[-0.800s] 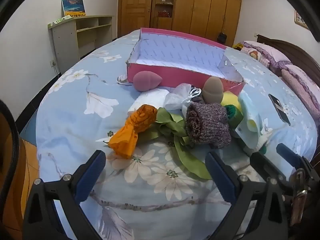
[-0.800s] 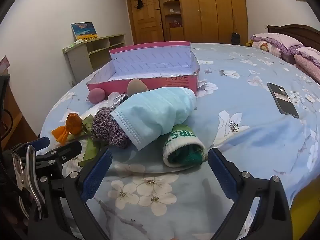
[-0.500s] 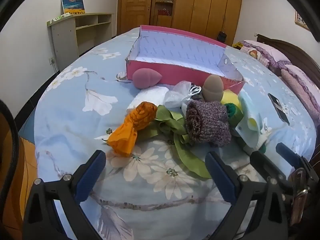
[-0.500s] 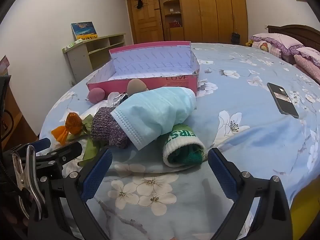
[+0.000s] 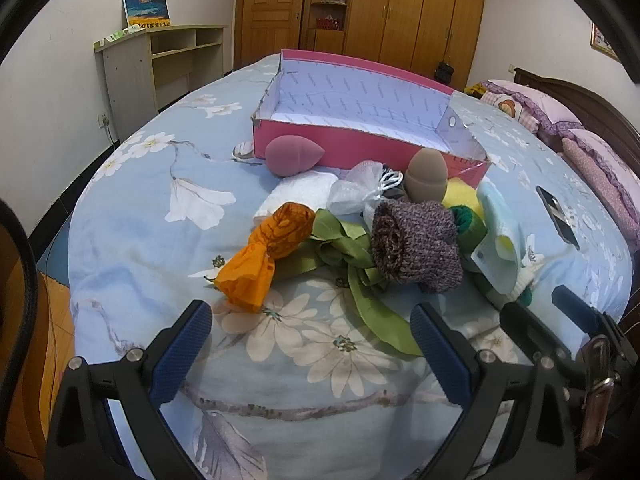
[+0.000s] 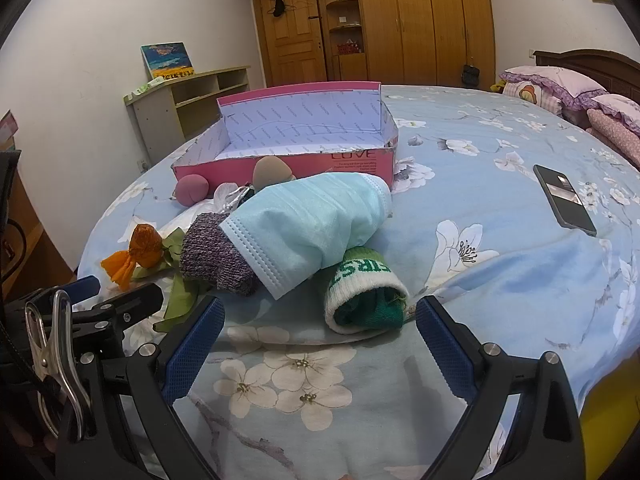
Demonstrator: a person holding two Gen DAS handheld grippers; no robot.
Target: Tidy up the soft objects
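A heap of soft things lies on the floral bedspread before a pink box (image 5: 360, 148) (image 6: 280, 166). In the left wrist view: an orange cloth bundle (image 5: 268, 252), green ribbon (image 5: 360, 280), a rolled purple knit sock (image 5: 416, 248), a white mesh pouch (image 5: 356, 192), a pink sponge (image 5: 294, 156) and a brown sponge (image 5: 426, 176). The right wrist view adds a light blue face mask (image 6: 312, 224) over a green and white sock (image 6: 366, 292). My left gripper (image 5: 312, 352) stands open just short of the orange bundle. My right gripper (image 6: 320, 340) is open too, close before the green sock.
A black phone (image 6: 564, 200) lies on the bed to the right. Pink pillows (image 6: 556, 88) and a dark headboard sit at the far right. A pale shelf unit (image 5: 160, 68) stands by the left wall, with wooden wardrobes (image 6: 400, 20) behind the bed.
The left wrist view has tipped slightly, so the heap sits a little lower in the frame. The right gripper and all the objects have stayed put.
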